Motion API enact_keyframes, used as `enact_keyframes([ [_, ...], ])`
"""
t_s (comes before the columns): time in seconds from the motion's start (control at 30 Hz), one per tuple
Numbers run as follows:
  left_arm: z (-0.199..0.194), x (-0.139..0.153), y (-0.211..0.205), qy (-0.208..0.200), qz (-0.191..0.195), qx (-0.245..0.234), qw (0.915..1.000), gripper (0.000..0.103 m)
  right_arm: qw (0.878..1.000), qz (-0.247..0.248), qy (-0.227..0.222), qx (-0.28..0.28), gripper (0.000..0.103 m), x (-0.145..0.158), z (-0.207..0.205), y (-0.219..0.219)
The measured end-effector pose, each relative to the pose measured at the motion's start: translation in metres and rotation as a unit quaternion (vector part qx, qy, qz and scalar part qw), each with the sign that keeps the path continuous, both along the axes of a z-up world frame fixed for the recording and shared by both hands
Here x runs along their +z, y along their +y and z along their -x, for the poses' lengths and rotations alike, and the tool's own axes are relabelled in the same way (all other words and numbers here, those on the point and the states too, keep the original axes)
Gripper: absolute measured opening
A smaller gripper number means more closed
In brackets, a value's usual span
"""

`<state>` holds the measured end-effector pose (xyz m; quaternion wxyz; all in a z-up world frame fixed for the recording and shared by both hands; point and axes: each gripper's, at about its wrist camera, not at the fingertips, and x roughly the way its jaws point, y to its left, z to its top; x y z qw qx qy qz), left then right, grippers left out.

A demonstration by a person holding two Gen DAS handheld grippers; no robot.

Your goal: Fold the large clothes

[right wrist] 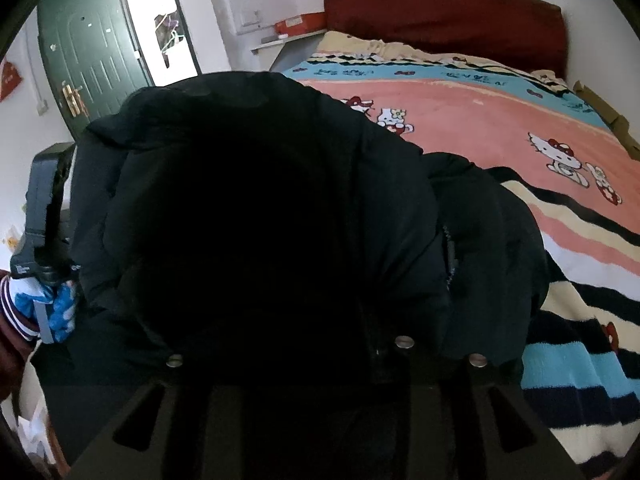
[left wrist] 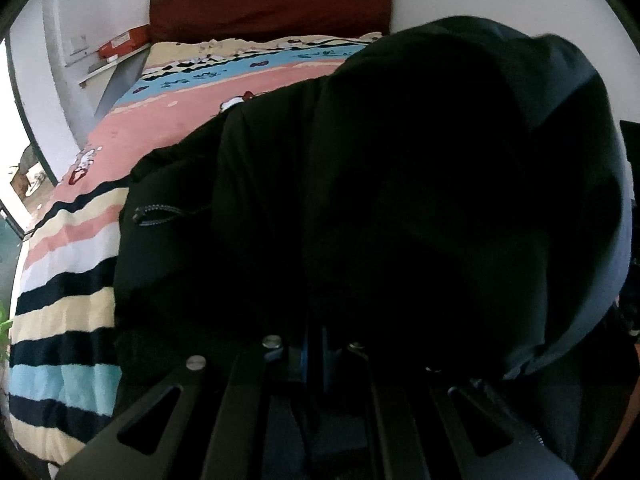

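The left gripper (left wrist: pixel 314 354) has its fingers pressed together, pinching dark fabric of the black padded jacket (left wrist: pixel 400 200). The right gripper's (right wrist: pixel 288 356) fingertips are buried in the same jacket (right wrist: pixel 260 220); whether its pads press the cloth cannot be told. The jacket bulges up directly ahead of both pairs of fingers and spreads beyond them onto the bed's striped cartoon blanket (right wrist: pixel 500 120). Farther off stands a dark red headboard (left wrist: pixel 272 0), with a green door (right wrist: pixel 92 52) off to the left.
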<state>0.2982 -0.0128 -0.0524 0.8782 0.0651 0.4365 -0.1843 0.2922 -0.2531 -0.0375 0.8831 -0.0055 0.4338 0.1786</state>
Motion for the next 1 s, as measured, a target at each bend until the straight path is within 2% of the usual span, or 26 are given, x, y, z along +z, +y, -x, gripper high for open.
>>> enact_keyframes([
  [0.17,0.004,0.006,-0.001,-0.002,-0.006,0.010,0.9999,0.003,1.000,-0.010,0.000,0.002,0.039,0.006,0.002,0.001],
  [0.23,0.005,0.006,-0.002,-0.003,-0.011,0.012,0.9999,0.003,1.000,-0.015,0.002,0.004,0.050,0.006,0.002,0.000],
  [0.4,0.007,0.003,-0.007,-0.002,-0.017,0.012,0.9998,0.003,1.000,-0.017,0.008,0.006,0.060,0.003,0.012,-0.002],
  [0.47,0.007,0.001,-0.007,0.000,-0.020,0.010,0.9998,0.003,1.000,-0.016,0.008,0.007,0.061,0.005,0.018,-0.003],
  [0.63,0.006,-0.003,-0.004,0.007,-0.011,0.015,0.9998,0.004,1.000,-0.015,0.005,0.002,0.070,0.010,0.025,-0.011],
  [1.0,0.022,0.002,0.006,0.016,0.002,0.010,0.9998,0.006,1.000,-0.014,0.005,-0.017,0.077,0.015,0.038,-0.023],
])
